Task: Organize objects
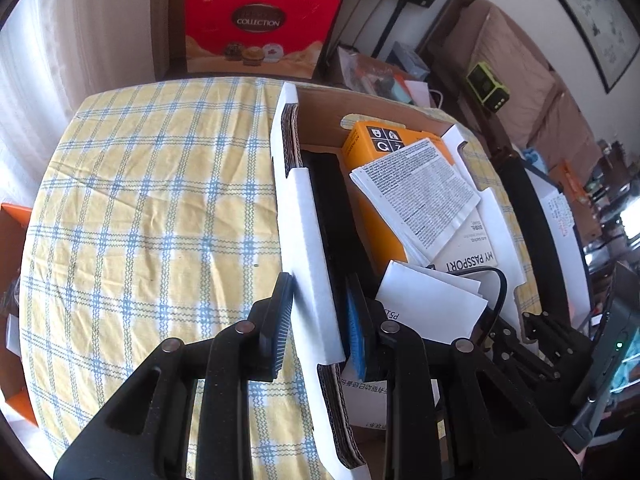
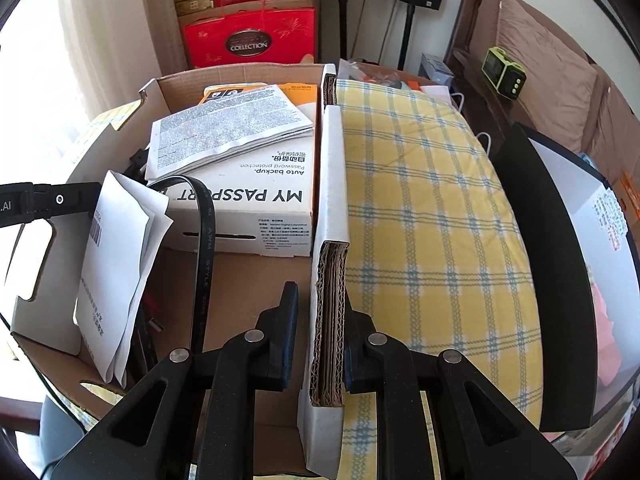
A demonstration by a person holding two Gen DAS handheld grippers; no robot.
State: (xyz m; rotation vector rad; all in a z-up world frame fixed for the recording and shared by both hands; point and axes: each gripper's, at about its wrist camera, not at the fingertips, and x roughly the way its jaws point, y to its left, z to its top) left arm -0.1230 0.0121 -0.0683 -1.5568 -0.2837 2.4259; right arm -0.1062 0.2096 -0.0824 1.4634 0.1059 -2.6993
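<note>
So I've got the cardboard box (image 2: pixel 240 436) sitting on the checked tablecloth (image 1: pixel 152 208), toward the table's right edge. My right gripper (image 2: pixel 320 344) is clamped onto the folded side wall (image 2: pixel 330 280), which is thick layered corrugated board, so it's stiff and shouldn't crush. My left gripper (image 1: pixel 320 320) straddles the opposite wall (image 1: pixel 308 240), but the pads look a bit apart from it, so I can't call it a firm grip. I'd guess the load is moderately heavy and loose: holding both walls seems the right way to shift it.

My right camera shows the white carton (image 2: pixel 240 216), the black cable (image 2: pixel 204 248) and the loose paper (image 2: pixel 116 264) up close. The left one shows the orange carton (image 1: pixel 380 184) properly.
</note>
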